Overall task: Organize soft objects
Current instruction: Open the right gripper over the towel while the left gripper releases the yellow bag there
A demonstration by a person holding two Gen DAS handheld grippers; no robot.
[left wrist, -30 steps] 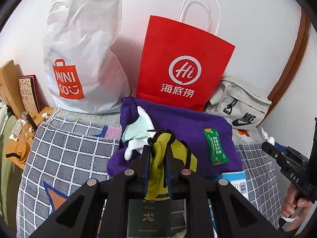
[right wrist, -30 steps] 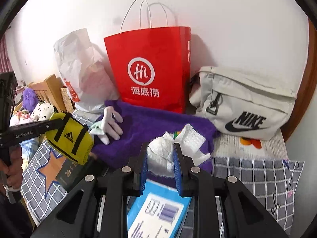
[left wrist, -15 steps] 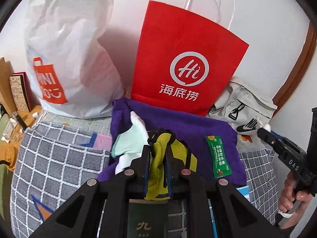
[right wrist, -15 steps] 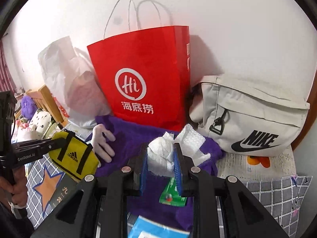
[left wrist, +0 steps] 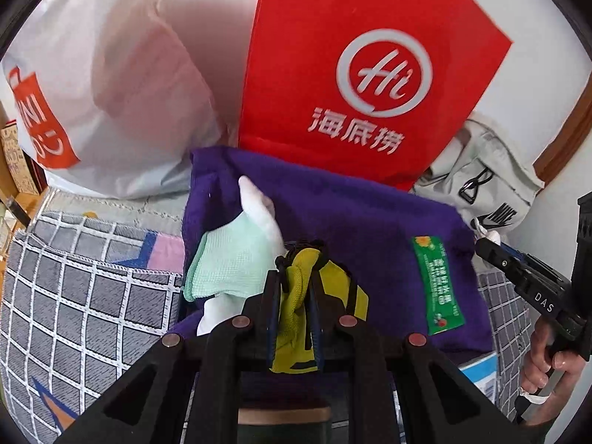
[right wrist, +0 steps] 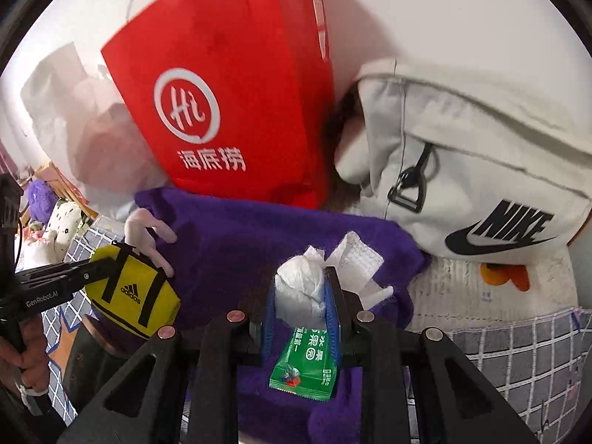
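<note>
left gripper [left wrist: 296, 288] clamped the yellow pouch [right wrist: 133, 290], right gripper [right wrist: 301, 292] pinched white cloth [right wrist: 301, 281]; best lifted clear over the red bag [right wrist: 236, 100] rim.

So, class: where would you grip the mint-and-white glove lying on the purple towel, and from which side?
Grip the glove at its mint cuff, coming from above on the left: the cuff bunches up off the purple towel, while the yellow pouch crowds its right.

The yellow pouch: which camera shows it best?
The right wrist view: the yellow pouch shows whole there, with black straps and logo, held by the left gripper. In the left wrist view, its own fingers hide most of it.
</note>
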